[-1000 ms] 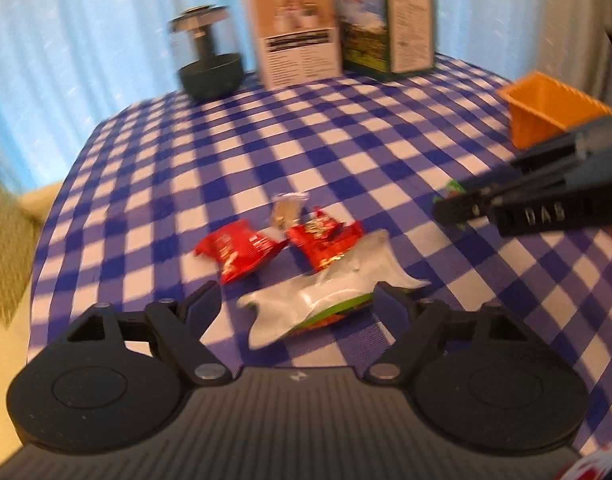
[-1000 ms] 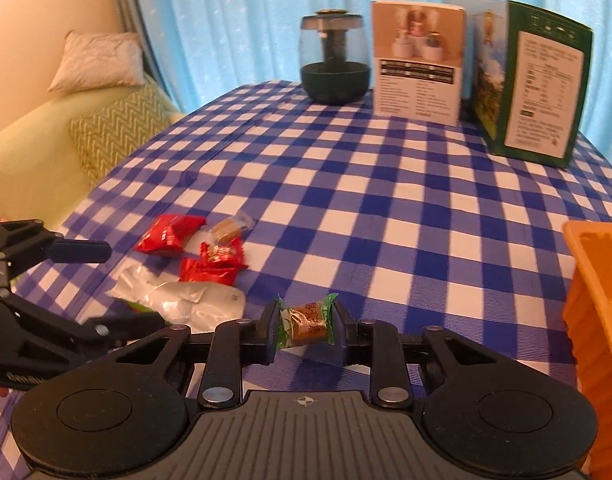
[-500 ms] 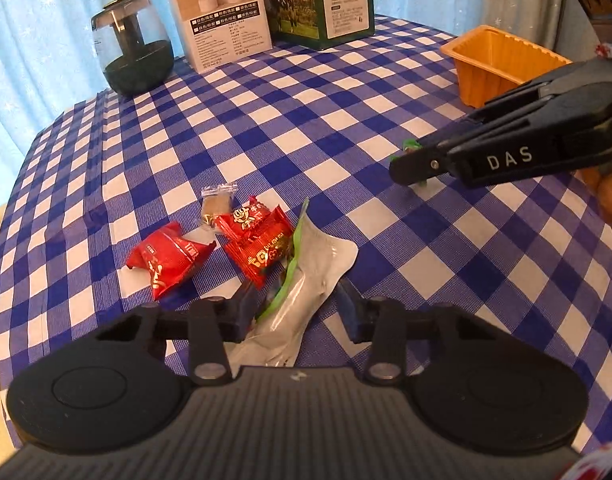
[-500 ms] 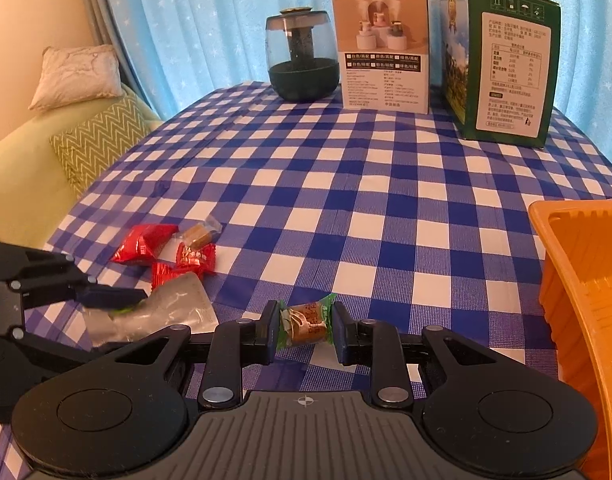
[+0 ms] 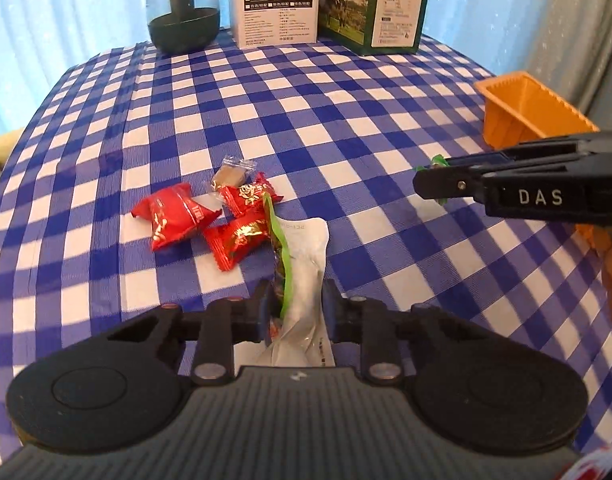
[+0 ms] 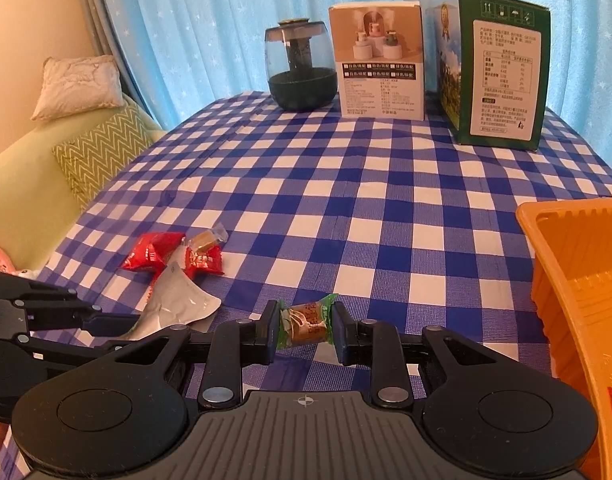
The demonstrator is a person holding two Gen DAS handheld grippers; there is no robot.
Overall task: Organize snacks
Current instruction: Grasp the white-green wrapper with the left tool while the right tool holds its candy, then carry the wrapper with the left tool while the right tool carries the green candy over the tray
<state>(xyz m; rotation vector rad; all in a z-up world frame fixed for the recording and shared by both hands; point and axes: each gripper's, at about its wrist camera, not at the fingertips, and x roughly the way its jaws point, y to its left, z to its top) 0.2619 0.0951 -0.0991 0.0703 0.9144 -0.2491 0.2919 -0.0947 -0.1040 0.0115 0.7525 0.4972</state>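
Left wrist view: the left gripper, wide open a second ago around the silver pouch, has just been closing its jaws; the fingers now press the pouch from both sides, folding it lengthwise, green edge up. The pouch's near end lies between the fingers, its far end just beside the red candies on the checked worktop.

Right wrist view: the right gripper is unchanged, clamped on a green-wrapped candy held crosswise between its fingers above the worktop, well apart from the red candies, with the orange tray to its right. Both grippers tilt down.
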